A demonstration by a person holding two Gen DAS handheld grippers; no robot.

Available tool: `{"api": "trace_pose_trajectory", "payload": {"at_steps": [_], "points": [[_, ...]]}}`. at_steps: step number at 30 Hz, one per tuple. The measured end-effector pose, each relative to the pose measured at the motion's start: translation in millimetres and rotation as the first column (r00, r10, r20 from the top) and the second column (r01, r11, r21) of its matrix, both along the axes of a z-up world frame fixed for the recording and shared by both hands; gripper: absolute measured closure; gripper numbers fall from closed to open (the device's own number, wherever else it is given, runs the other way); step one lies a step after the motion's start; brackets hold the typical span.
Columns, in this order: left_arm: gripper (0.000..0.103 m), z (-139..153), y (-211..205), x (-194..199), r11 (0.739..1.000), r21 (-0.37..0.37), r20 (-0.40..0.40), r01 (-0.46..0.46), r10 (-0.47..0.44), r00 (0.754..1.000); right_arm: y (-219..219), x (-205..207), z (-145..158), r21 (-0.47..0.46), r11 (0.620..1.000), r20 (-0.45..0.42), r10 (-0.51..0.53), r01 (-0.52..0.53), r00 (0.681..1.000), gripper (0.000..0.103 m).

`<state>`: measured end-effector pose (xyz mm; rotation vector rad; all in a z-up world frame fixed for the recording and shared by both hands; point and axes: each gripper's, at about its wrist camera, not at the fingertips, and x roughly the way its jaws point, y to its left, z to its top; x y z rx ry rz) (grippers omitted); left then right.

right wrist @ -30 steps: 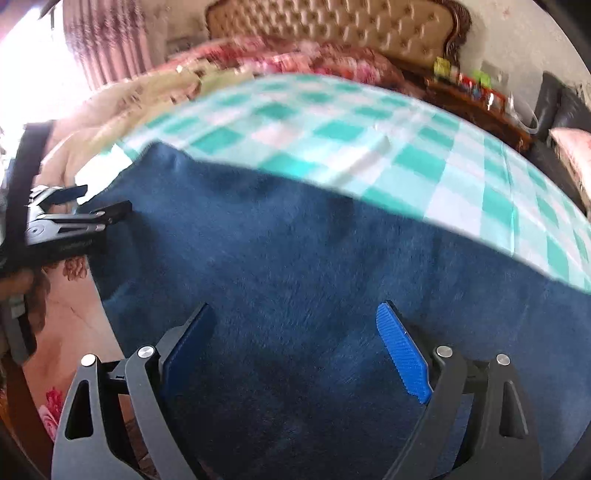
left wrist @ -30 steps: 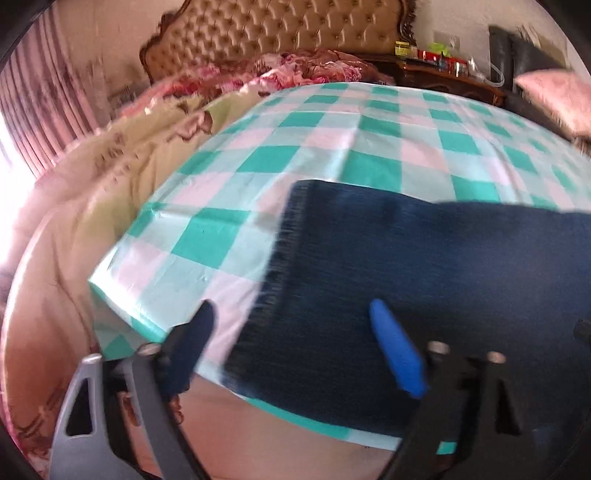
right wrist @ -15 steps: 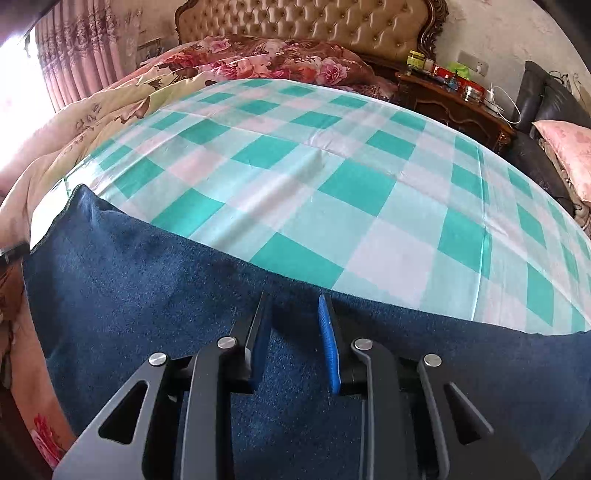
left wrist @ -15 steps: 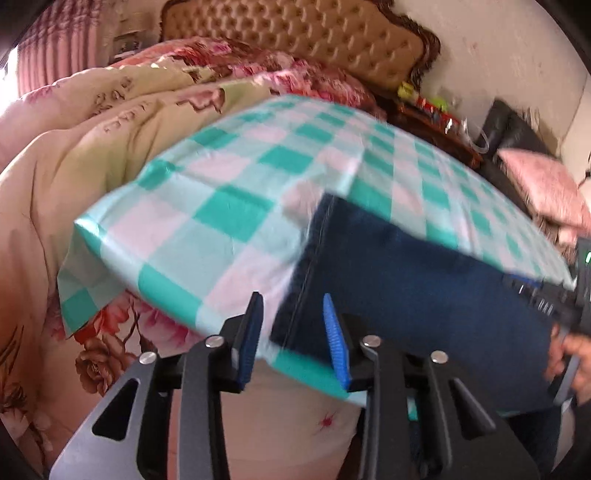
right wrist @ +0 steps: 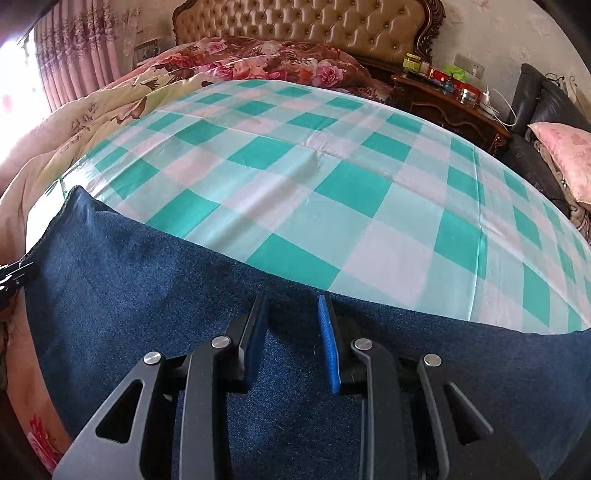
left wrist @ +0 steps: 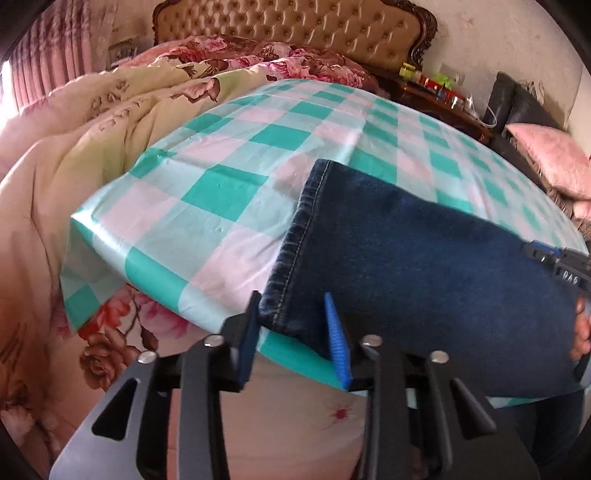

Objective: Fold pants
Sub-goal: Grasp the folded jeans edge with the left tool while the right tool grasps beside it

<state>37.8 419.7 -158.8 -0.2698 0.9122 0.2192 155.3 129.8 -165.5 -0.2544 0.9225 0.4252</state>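
Dark blue jeans (left wrist: 417, 266) lie along the near edge of a green, pink and white checked sheet (left wrist: 236, 173) on a bed. In the left wrist view my left gripper (left wrist: 291, 314) is closed on the near corner of the stitched leg hem (left wrist: 295, 240). In the right wrist view my right gripper (right wrist: 291, 314) is closed on the far edge of the jeans (right wrist: 147, 295) further along the leg. The right gripper also shows at the right edge of the left wrist view (left wrist: 561, 262).
A floral quilt (left wrist: 74, 155) is bunched on the left of the bed below a tufted headboard (left wrist: 295, 29). A wooden nightstand (right wrist: 447, 107) with bottles stands at the back right. A dark sofa with a pink cushion (right wrist: 565, 155) is on the right.
Both grippers went from wide open to narrowed onto the jeans. The left moved to the hem corner, the right to the far edge of the leg.
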Motion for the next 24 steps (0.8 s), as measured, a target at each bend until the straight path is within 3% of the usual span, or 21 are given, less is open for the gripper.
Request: {"api": "trace_pose_trajectory", "payload": {"at_steps": [9,13,16,19,23,24], "points": [[0.083,12.6,3.1,-5.8,0.998,-0.054,0.051,0.011,-0.008,0.999,7.9,-1.4,3.3,-0.056,0.998,0.027,0.01,-0.008,1.0,0.077],[0.083,13.3,2.5,-6.7,0.998,-0.057,0.054,0.009,-0.006,0.999,40.5,-9.8,31.2,-0.026,0.992,0.103,0.124,-0.122,0.987,0.076],[0.083,14.9,2.5,-7.4,0.998,-0.065,0.06,0.003,0.001,0.998,89.6,-9.9,43.6,0.02,0.964,0.076,0.262,-0.264,0.962,0.076],[0.083,16.3,3.9,-10.0,0.996,-0.084,0.073,-0.006,0.012,0.997,140.7,-9.0,32.8,-0.003,0.926,0.028,0.378,-0.378,0.926,0.076],[0.082,15.9,9.2,-12.6,0.989,-0.143,0.107,-0.022,0.038,0.994,175.3,-2.6,3.7,-0.069,0.912,-0.042,0.402,-0.404,0.914,0.08],[0.076,14.8,10.8,-13.6,0.989,-0.146,0.112,-0.034,0.051,0.992,175.8,0.3,-0.8,-0.067,0.914,-0.047,0.397,-0.399,0.917,0.08]]}}
